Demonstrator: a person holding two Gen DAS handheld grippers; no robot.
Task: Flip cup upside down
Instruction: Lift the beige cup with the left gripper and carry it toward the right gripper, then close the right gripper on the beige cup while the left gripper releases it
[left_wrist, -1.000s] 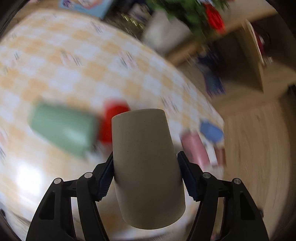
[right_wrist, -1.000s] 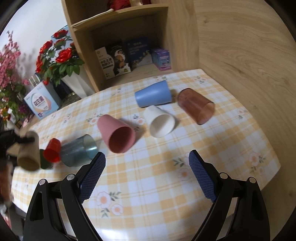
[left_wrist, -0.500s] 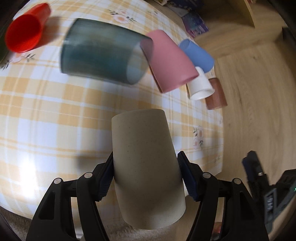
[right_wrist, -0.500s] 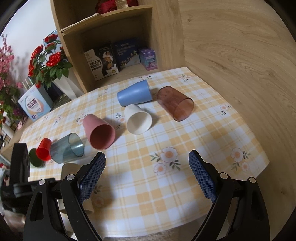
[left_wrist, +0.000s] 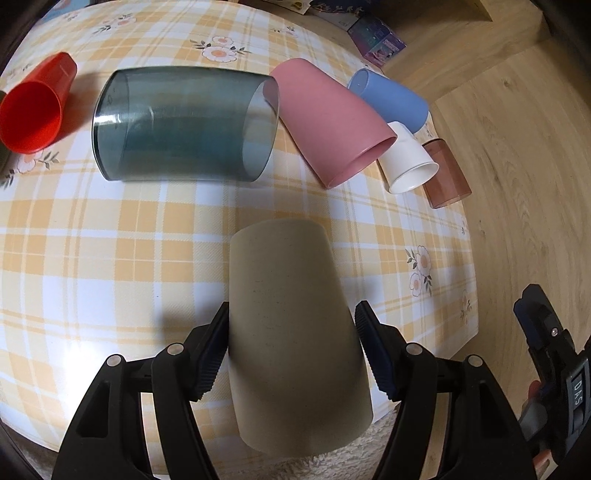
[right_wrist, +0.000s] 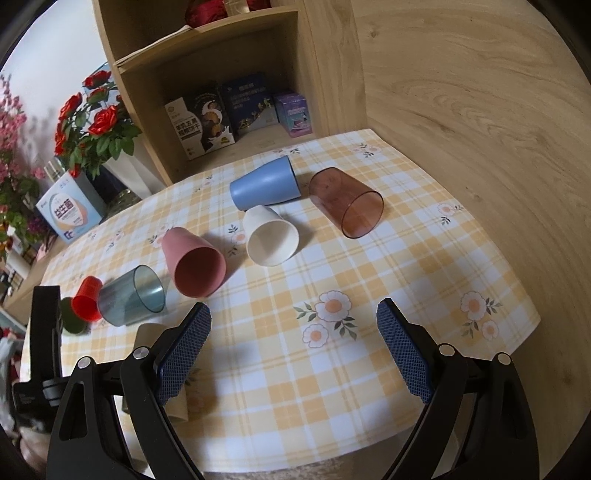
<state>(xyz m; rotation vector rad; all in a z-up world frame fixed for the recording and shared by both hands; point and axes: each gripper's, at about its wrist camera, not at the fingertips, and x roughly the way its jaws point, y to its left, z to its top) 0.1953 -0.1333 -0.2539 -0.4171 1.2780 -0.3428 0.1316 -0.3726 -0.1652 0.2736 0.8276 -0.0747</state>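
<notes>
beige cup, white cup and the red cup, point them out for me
beige cup (left_wrist: 291, 332), left wrist view, middle of its side wall between the fingers
white cup (right_wrist: 271, 236), right wrist view, inside of its open mouth
red cup (left_wrist: 31, 110), left wrist view, inside of its open mouth

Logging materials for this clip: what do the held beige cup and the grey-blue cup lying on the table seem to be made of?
Beige cup in the left hand-held gripper: opaque, matte, faintly speckled, probably wheat-straw plastic. Grey-blue cup: tinted clear plastic, likely glossy; the tablecloth shows through its wall.

Matt speckled beige cup (left_wrist: 291, 332), glossy plaid tablecloth (left_wrist: 110, 258)
</notes>
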